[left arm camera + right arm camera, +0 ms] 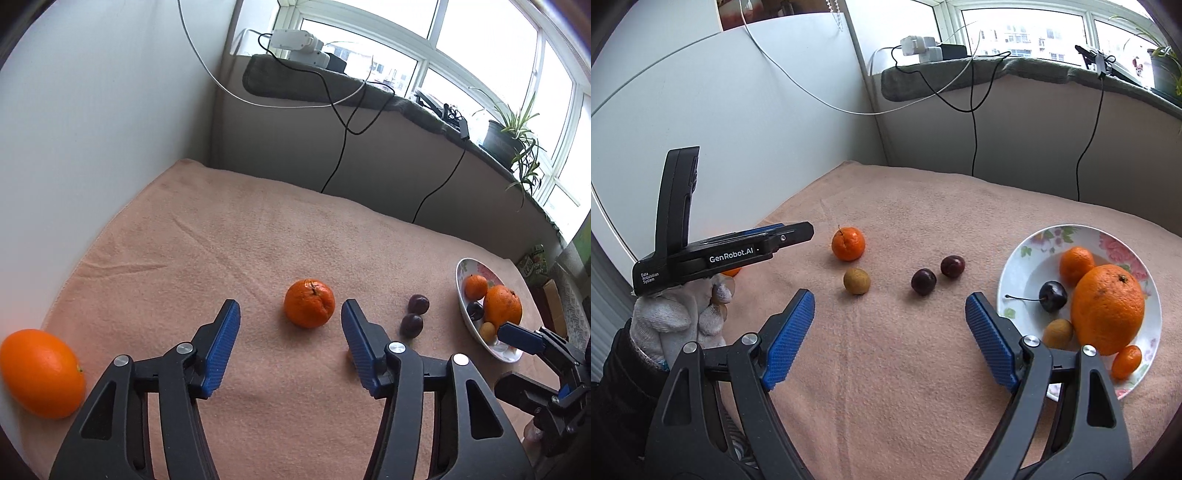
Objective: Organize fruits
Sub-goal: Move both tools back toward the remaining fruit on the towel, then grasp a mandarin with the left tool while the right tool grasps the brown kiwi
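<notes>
A floral white plate [1027, 254] at the right holds a big orange [1108, 308], a tangerine [1076, 266], a cherry [1052, 296], a longan [1058, 333] and a kumquat [1126, 362]. On the pink towel lie a tangerine [848, 243], a longan [856, 281] and two cherries [923, 281]. My left gripper [290, 319] is open, just short of the tangerine [309, 303]. A large orange [41, 373] lies at its far left. My right gripper [890, 314] is open and empty, left of the plate, and also shows in the left wrist view [521, 338] over the plate [463, 306].
The pink towel [923, 369] covers the table. A white wall runs along the left. A windowsill [369, 92] with cables, chargers and a potted plant [513, 136] is behind. A gloved hand [679, 317] holds the left gripper.
</notes>
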Demonstrator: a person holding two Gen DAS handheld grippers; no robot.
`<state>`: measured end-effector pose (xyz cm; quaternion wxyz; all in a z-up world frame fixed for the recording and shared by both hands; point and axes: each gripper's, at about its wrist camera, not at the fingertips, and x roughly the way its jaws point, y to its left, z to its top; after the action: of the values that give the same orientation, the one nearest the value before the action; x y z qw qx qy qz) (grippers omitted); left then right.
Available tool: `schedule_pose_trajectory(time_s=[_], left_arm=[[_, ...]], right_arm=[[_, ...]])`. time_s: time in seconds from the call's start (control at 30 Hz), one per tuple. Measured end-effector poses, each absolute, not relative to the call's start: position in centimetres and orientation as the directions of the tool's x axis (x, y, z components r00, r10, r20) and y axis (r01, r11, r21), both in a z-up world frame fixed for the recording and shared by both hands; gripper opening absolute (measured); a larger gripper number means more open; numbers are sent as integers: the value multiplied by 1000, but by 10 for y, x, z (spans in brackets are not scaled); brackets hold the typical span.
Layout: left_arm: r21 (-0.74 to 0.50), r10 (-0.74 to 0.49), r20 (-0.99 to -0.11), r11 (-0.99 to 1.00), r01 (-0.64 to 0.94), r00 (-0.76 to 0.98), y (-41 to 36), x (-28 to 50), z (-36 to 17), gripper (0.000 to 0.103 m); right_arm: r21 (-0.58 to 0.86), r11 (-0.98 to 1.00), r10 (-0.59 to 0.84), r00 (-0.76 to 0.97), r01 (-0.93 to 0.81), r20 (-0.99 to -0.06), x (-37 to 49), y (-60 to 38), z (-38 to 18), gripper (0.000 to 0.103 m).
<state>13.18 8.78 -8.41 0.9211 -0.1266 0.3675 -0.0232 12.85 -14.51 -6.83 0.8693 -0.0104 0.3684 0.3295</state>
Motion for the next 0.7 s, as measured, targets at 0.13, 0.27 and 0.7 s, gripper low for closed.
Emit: schedule_pose_trajectory(time_s=[0.13, 0.27, 0.7], left_arm=[[-260, -159, -681, 965, -33, 715, 90, 136, -92, 52], [-276, -187, -688, 961, -15, 701, 89, 144, -97, 50], [-288, -230, -724, 957, 18, 650, 82, 172, -116, 50]], right_arm=[[213, 761, 569, 475, -612, -671, 135, -121, -77, 78], [216, 751, 567, 441, -624, -696, 145, -103, -88, 68], [222, 748, 542, 383, -625, -748, 170, -77, -118, 53]])
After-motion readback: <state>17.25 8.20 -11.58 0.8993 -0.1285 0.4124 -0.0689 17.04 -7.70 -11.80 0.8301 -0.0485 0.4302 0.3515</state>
